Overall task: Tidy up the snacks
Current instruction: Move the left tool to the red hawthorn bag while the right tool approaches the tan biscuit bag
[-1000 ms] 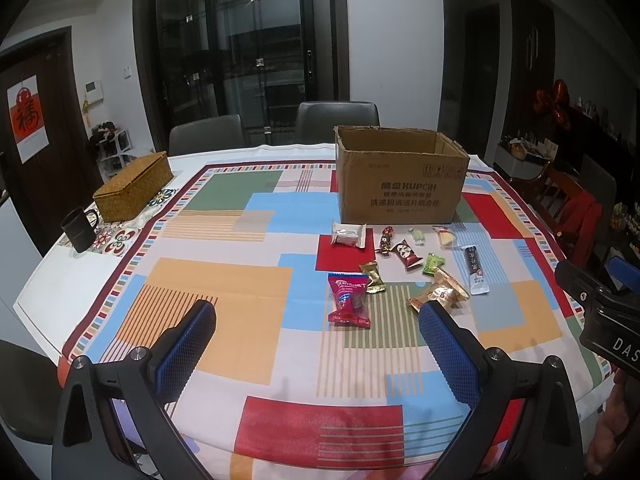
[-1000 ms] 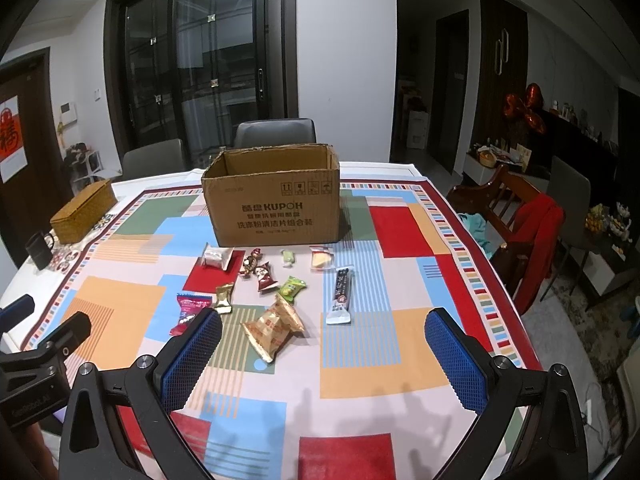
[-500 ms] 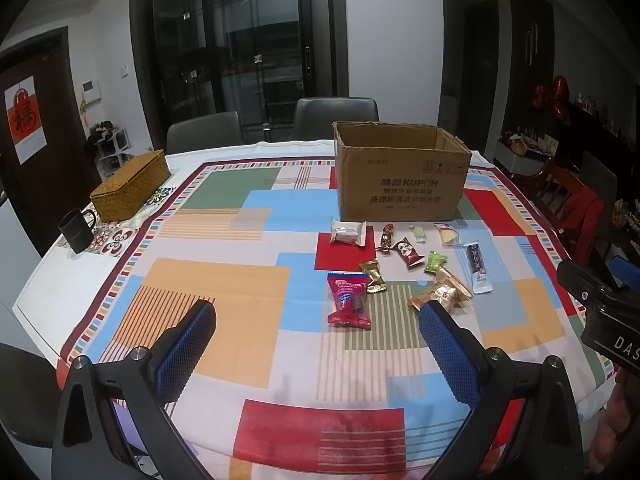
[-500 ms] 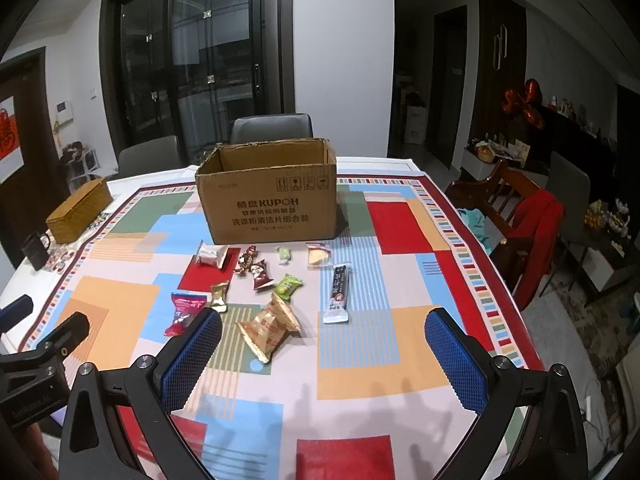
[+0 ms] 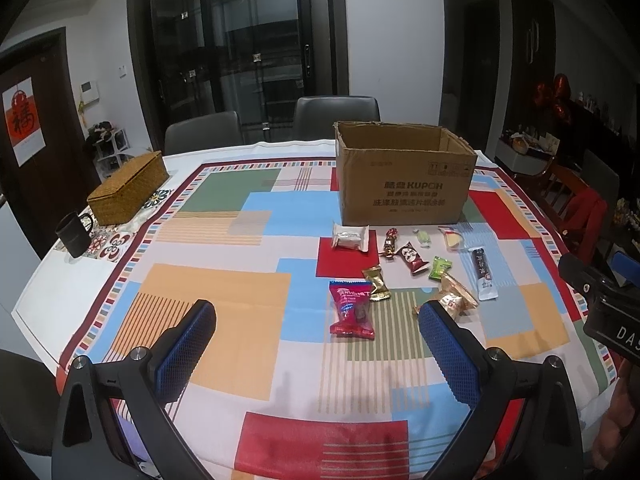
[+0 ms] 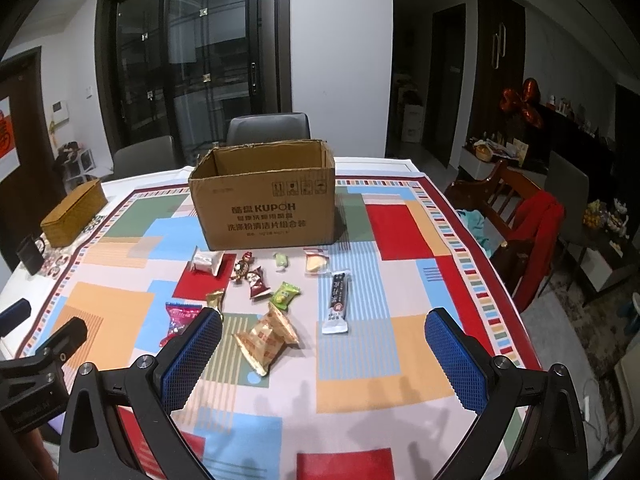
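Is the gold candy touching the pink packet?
Touching. In the left wrist view the gold candy overlaps the top right corner of the pink packet, with no cloth between them. The right wrist view hides that corner behind a finger.

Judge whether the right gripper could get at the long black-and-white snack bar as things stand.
Probably yes. The right gripper is open, and the snack bar lies flat just ahead of it, apart from the other snacks, with nothing in between.

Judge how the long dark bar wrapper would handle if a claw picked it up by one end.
The bar lies flat and straight, so probably fairly stiff inside. Its glossy wrapper may slip between pads. It looks thin, so likely light; the crimped white end could fold.
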The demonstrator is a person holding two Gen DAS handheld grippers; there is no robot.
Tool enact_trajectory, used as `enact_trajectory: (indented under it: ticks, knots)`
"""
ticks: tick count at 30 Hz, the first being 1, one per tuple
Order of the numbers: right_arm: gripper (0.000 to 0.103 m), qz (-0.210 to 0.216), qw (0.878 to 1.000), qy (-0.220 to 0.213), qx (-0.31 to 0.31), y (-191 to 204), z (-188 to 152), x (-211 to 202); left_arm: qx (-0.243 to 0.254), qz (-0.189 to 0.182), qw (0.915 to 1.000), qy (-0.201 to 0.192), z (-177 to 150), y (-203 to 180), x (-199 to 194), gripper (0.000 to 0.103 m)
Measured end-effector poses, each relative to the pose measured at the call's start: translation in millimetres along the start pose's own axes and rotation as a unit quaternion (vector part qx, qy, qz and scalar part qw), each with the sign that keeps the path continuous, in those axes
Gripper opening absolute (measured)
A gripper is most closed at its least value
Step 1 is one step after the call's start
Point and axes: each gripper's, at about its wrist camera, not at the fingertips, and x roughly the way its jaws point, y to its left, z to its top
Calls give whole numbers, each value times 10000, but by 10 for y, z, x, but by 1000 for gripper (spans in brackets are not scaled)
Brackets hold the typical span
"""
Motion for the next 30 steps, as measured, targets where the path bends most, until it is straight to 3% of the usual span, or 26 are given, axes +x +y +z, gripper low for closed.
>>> enact_trajectory:
  ticks: [30]
  knots:
    - [103,-38,9982,588,-66,64,51,747,216,66,9985,503,95,-149,738,103]
